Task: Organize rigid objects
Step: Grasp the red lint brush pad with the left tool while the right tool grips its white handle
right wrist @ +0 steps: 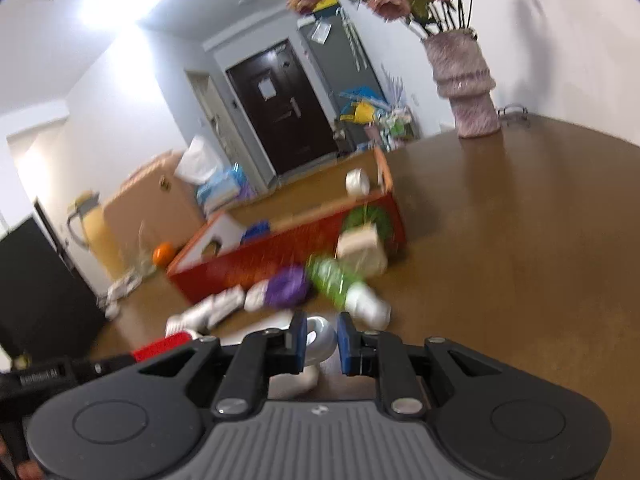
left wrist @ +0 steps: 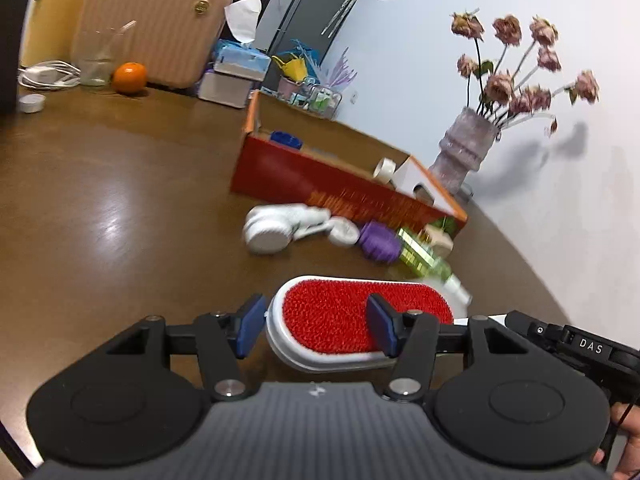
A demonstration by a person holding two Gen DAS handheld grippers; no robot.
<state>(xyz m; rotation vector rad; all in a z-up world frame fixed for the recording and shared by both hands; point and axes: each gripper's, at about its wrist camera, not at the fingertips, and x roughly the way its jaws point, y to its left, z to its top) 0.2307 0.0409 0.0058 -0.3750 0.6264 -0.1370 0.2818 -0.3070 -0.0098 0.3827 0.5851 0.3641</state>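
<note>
A white lint brush with a red pad [left wrist: 340,320] lies across the brown table. My left gripper [left wrist: 316,324] is open around its pad end, one blue finger on each side. My right gripper [right wrist: 322,344] is shut on the brush's white ring handle [right wrist: 320,338]; the red pad [right wrist: 160,348] shows to its left. A red cardboard box [left wrist: 320,184] stands open behind, holding a blue item [left wrist: 286,140] and a tape roll [left wrist: 385,169]. In front of it lie a white brush [left wrist: 272,228], a purple spool [left wrist: 378,242], a green bottle [left wrist: 424,258] and a beige block [right wrist: 362,250].
A vase of dried roses [left wrist: 464,152] stands at the wall, right of the box. An orange [left wrist: 129,77], a glass jar [left wrist: 94,58], a pink case [left wrist: 156,20] and tissue boxes [left wrist: 236,72] line the far table edge.
</note>
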